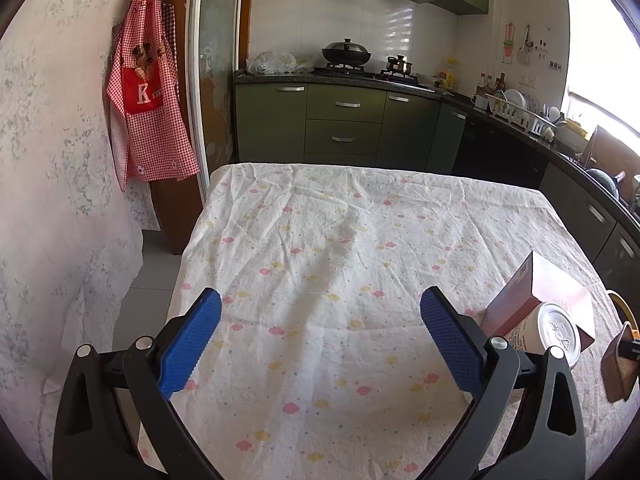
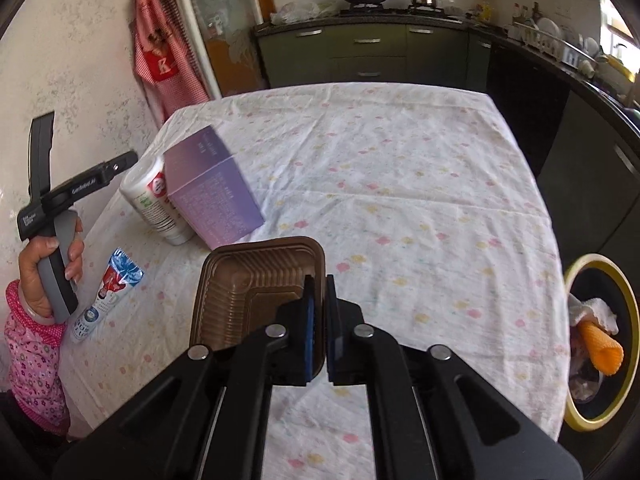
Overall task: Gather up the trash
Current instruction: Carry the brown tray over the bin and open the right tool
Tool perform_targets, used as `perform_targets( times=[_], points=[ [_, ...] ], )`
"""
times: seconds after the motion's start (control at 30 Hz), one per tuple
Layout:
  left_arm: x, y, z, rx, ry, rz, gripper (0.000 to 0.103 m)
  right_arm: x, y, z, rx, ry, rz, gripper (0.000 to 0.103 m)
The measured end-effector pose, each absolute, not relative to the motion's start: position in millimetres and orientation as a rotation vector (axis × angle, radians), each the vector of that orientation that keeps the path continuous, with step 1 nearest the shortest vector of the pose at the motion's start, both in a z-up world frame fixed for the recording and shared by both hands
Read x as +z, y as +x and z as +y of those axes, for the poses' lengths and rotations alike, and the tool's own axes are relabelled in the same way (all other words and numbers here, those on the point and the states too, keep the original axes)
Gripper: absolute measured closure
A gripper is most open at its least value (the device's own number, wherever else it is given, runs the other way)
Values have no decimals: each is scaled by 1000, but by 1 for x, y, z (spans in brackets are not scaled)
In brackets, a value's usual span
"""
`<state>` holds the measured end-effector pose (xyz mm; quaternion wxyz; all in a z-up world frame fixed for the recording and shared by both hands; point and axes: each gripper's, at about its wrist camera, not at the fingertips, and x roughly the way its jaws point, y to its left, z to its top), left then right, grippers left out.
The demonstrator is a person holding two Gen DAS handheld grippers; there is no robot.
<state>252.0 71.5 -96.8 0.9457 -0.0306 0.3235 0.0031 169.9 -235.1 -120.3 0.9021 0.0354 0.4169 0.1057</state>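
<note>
right gripper (image 2: 320, 320) clamped on tray (image 2: 256, 280) rim, lifted. left gripper (image 1: 320, 344) wide open, empty. next, likely: carry tray to bin (image 2: 624, 320) at 3 o'clock, release.

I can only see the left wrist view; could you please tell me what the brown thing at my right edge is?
Observer: It is a brown plastic tray, and the right tool is shut on its side wall.
Operator: Thank you. Is there a bin nearby?
Observer: Yes, a yellow-rimmed bin stands just past the table's right edge, with an orange cloth inside it.
Operator: Is there any trash that I am missing?
Observer: A printed tube lies on the tablecloth right beside the left hand.
</note>
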Motion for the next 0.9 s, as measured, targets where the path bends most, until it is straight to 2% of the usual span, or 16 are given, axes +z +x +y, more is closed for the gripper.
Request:
perform_targets(
  times=[0.2, 0.37, 0.7, 0.87, 0.9],
  points=[
    [-96, 251, 71, 9, -65, 654, 5, -100, 137, -357, -121, 178, 753, 98],
    [-98, 252, 73, 13, -70, 660, 5, -119, 120, -437, -359, 191, 782, 98],
    [-101, 253, 73, 17, -67, 667, 5, -144, 141, -477, -521, 62, 815, 98],
    [-100, 253, 76, 20, -77, 663, 5, -153, 160, -508, -571, 129, 861, 98],
    [-100, 253, 76, 19, -80, 664, 5, -154, 162, -513, -574, 145, 858, 93]
  ],
)
